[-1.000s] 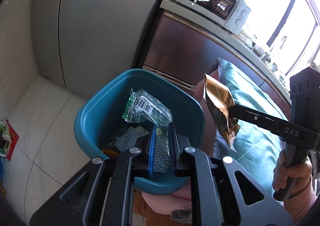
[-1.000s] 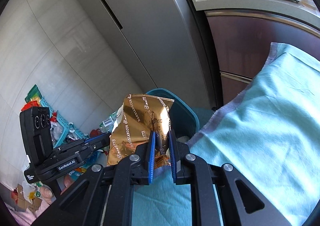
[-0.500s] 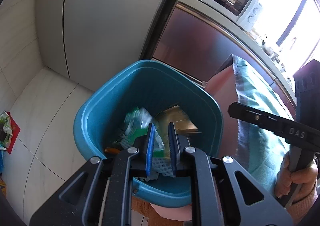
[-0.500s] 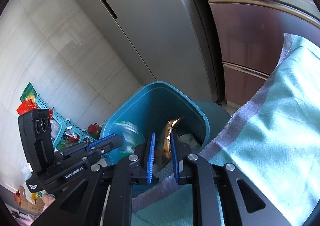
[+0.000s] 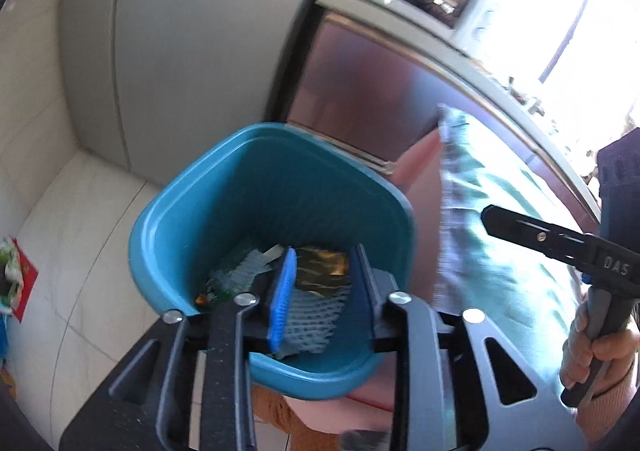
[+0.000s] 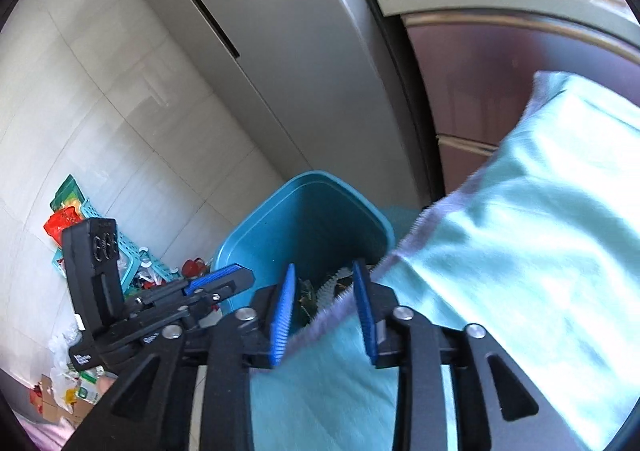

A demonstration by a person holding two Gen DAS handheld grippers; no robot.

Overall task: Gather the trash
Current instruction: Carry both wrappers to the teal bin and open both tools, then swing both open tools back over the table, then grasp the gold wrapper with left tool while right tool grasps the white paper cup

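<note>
Since 1 second ago both wrappers have dropped into the blue bin (image 5: 224, 187), the gold wrapper (image 5: 320, 271) lying on its bottom, so the left tool (image 5: 320, 283) and right tool (image 6: 324, 311) are opening, empty, above it.

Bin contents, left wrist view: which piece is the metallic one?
The gold foil wrapper, dark and shiny, lying at the bottom of the blue bin. The white foam net beside it is matte mesh; the green-printed clear packet is see-through.
</note>
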